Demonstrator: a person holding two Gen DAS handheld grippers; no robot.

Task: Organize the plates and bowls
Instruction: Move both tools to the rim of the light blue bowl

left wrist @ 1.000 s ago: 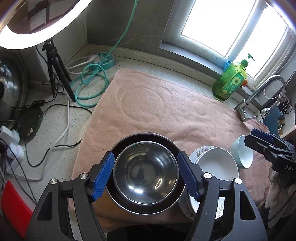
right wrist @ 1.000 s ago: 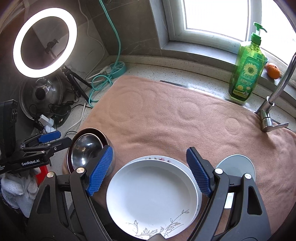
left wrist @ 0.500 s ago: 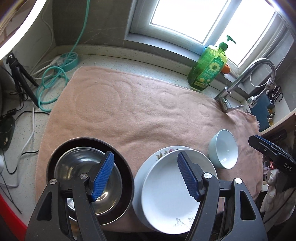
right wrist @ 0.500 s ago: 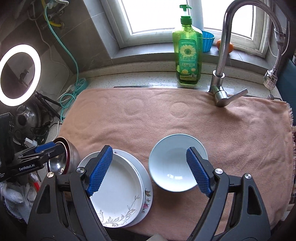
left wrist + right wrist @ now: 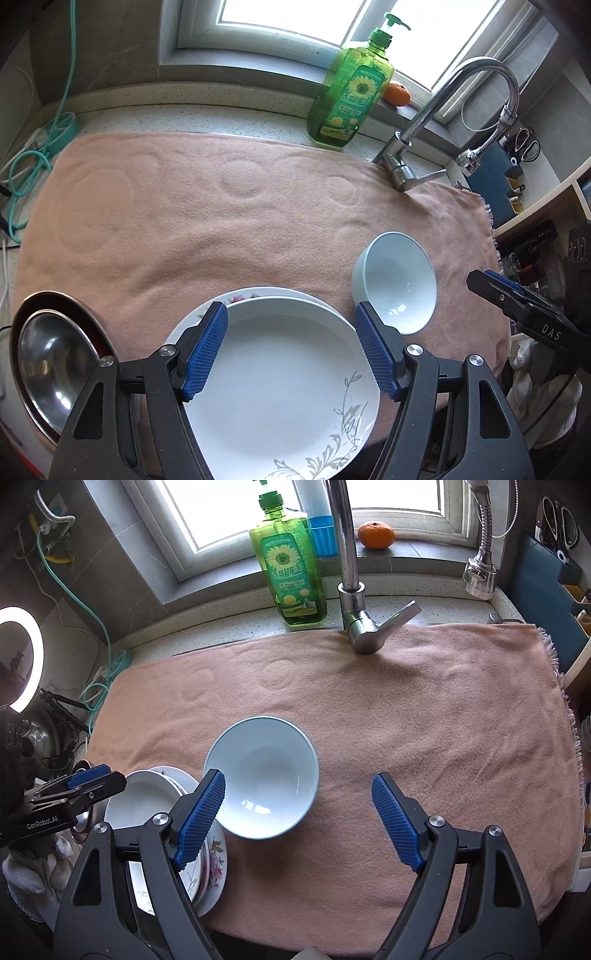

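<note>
Two grippers hang over the pink towel [image 5: 424,709], both with jaws spread wide and nothing between the pads. The left gripper [image 5: 291,343] hovers above the stack of plates [image 5: 280,380] at the towel's near edge, its blue fingers straddling the top plate without touching it. The right gripper [image 5: 297,812] sits over the towel's near middle; the pale blue bowl [image 5: 262,775] lies just inside its left finger, off-centre between the jaws. Steel bowls [image 5: 55,373] — one nested in another — rest at the towel's near left corner, beside the plates.

Judging from this, the step in hand is the approach: each hand is lining up on its piece and no grasp is made yet. For the right hand, the next move probably calls for shifting toward the plate side of the towel so the bowl's rim falls between the pads, then lowering and closing. For the left, it would need to drop to the top plate's rim — a thin edge that needs a careful bite.
</note>
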